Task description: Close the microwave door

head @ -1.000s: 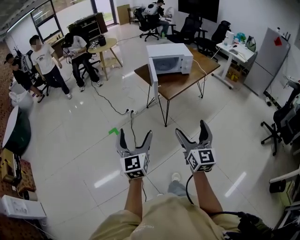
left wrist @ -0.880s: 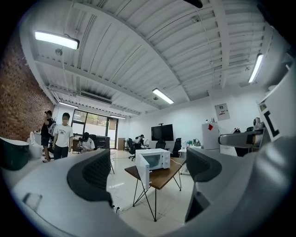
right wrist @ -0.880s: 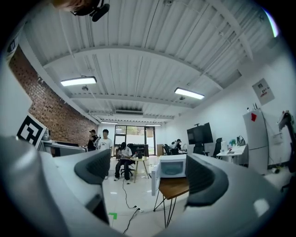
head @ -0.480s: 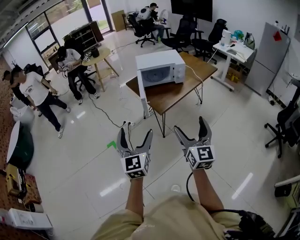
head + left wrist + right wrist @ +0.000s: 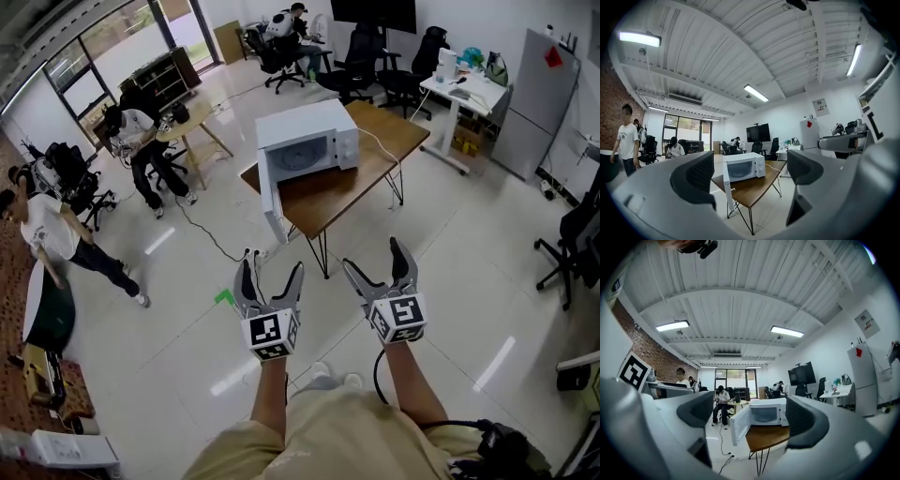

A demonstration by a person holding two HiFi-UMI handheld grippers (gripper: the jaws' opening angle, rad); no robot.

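A white microwave [image 5: 309, 141] stands on a brown wooden table [image 5: 347, 178] ahead of me, its door [image 5: 274, 213] swung wide open toward the left. The left gripper view shows the microwave [image 5: 745, 166] and its door [image 5: 727, 185] edge-on; the right gripper view shows the microwave [image 5: 768, 414] and the door [image 5: 739, 424] from inside. My left gripper [image 5: 269, 278] is held over the floor well short of the table, jaws closing a little with nothing between them. My right gripper [image 5: 380, 266] stands open and empty beside it.
The table has thin black hairpin legs [image 5: 323, 255]. Cables and a power strip [image 5: 251, 253] lie on the floor by it. People sit at a round table [image 5: 183, 127] at the left; one person [image 5: 56, 239] walks nearby. Office chairs [image 5: 375, 70] and a white desk [image 5: 464, 94] stand behind.
Both grippers and the view have moved forward toward the table; the microwave looms larger and nearer. The standing person at the left has walked further left.
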